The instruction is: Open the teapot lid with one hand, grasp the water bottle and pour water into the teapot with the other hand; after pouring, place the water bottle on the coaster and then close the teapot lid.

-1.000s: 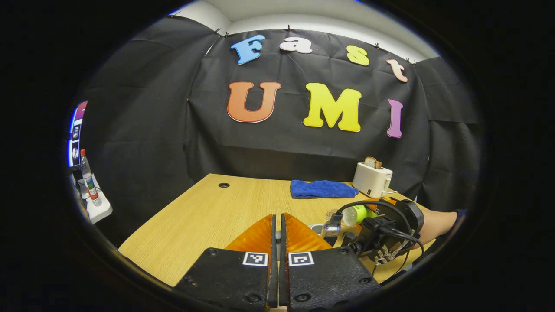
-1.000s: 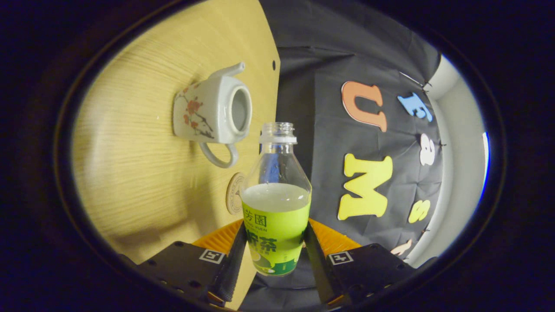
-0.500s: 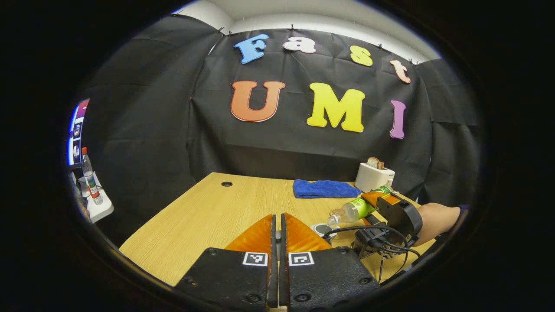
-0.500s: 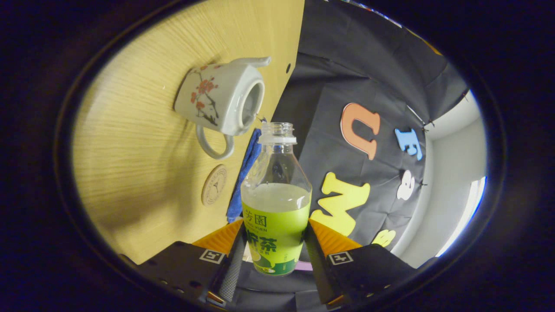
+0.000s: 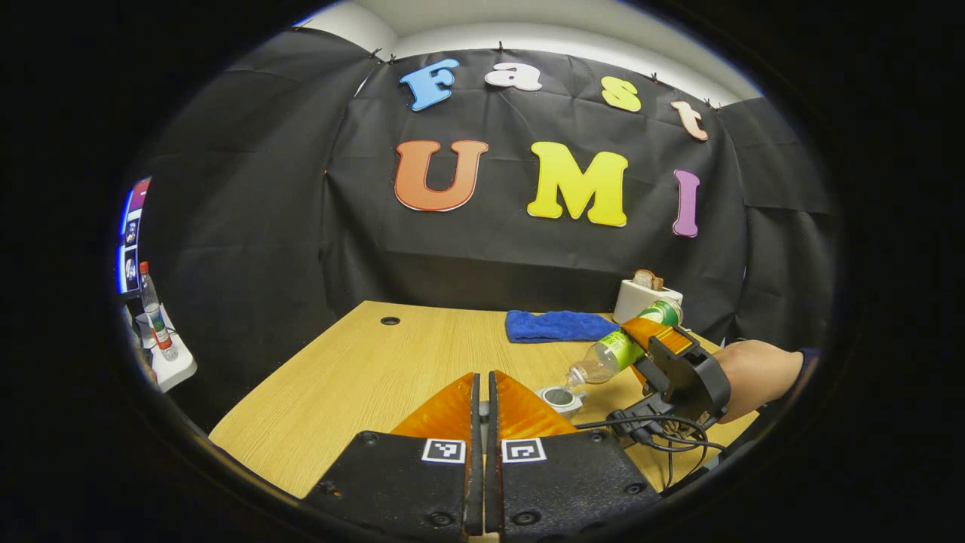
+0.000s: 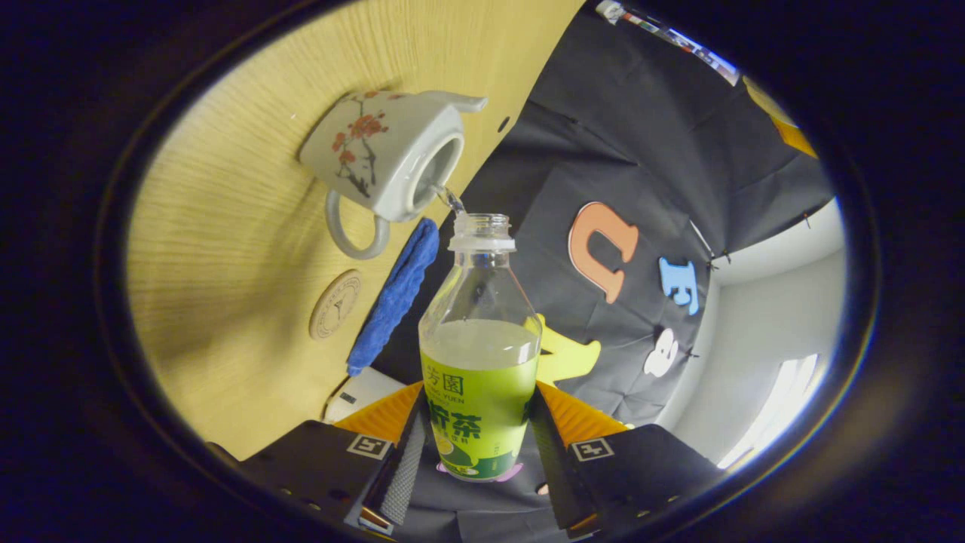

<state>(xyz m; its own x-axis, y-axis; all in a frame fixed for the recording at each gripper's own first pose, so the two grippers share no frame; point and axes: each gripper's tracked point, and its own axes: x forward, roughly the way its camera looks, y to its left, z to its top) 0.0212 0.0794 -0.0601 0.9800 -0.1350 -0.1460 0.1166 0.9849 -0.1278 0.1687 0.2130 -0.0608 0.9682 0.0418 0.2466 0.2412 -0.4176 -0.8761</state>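
In the right gripper view, the right tongs (image 6: pixel 473 441) grip a water bottle (image 6: pixel 479 362) by its green label, which bears Chinese characters and small Latin lettering too fine to make out. The bottle is uncapped, partly filled and tipped over, a thin stream running from its mouth into the open top of the white flowered teapot (image 6: pixel 381 161) on the wooden counter (image 6: pixel 226 286), with a round coaster (image 6: pixel 335 304) near the teapot's handle and a blue cloth (image 6: pixel 395 294) beyond. In the left gripper view, the left tongs (image 5: pixel 486 411) are pressed closed above the counter, and a hand (image 5: pixel 754 367) farther right holds the other gripper angled down.

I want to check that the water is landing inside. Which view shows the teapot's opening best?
The right gripper view: the teapot shows its whole open mouth, with water running from the water bottle into it. The left gripper view shows the teapot small and far off, partly hidden by the left tongs.
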